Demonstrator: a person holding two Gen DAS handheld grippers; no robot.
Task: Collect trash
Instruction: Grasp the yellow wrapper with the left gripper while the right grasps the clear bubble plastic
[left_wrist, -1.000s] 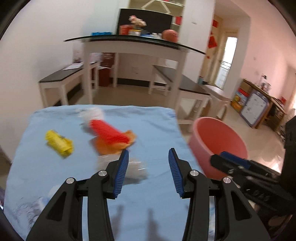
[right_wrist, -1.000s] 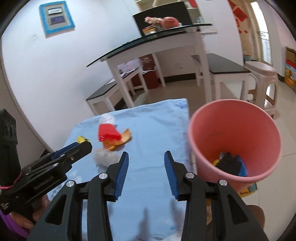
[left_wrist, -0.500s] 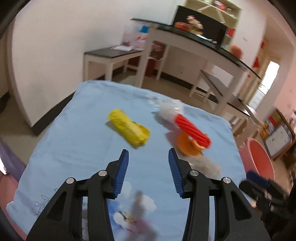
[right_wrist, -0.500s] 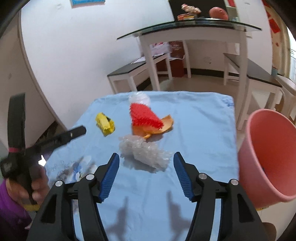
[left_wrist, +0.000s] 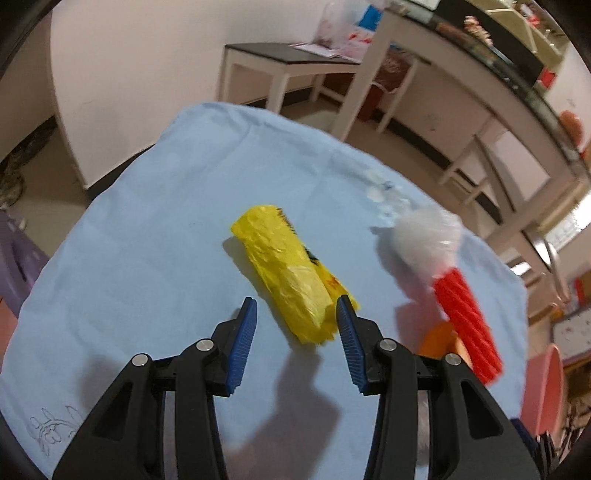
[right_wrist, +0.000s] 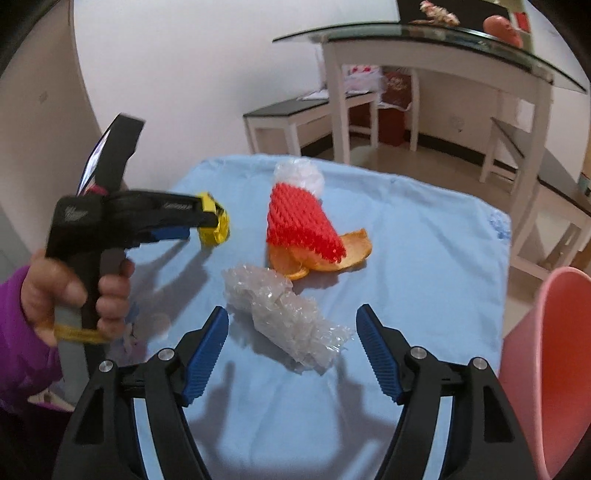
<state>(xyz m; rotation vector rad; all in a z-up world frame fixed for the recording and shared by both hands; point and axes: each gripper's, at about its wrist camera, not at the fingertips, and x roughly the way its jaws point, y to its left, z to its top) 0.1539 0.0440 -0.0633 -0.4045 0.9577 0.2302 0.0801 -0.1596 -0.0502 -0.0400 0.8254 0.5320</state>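
Note:
A crumpled yellow wrapper (left_wrist: 291, 280) lies on the blue cloth (left_wrist: 147, 236); my left gripper (left_wrist: 295, 321) is open with its near end between the fingertips. In the right wrist view the yellow wrapper (right_wrist: 216, 225) sits at the tip of the left gripper (right_wrist: 207, 221). A clear crumpled plastic wad (right_wrist: 284, 317) lies just ahead of my open right gripper (right_wrist: 291, 328), between its fingers. A red foam net (right_wrist: 299, 221) with a white plastic piece (right_wrist: 299, 173) lies on orange peel (right_wrist: 347, 251). The pink bin (right_wrist: 546, 369) stands at the right.
A white glass-topped table (right_wrist: 424, 40) and dark-topped benches (right_wrist: 306, 110) stand beyond the cloth-covered table. The cloth's right edge (right_wrist: 506, 258) drops off beside the bin. A white wall (left_wrist: 129, 74) is to the left.
The left gripper swung left from the bin side and closed in on the yellow wrapper. The right gripper turned from the bin toward the clear plastic wad and opened wider.

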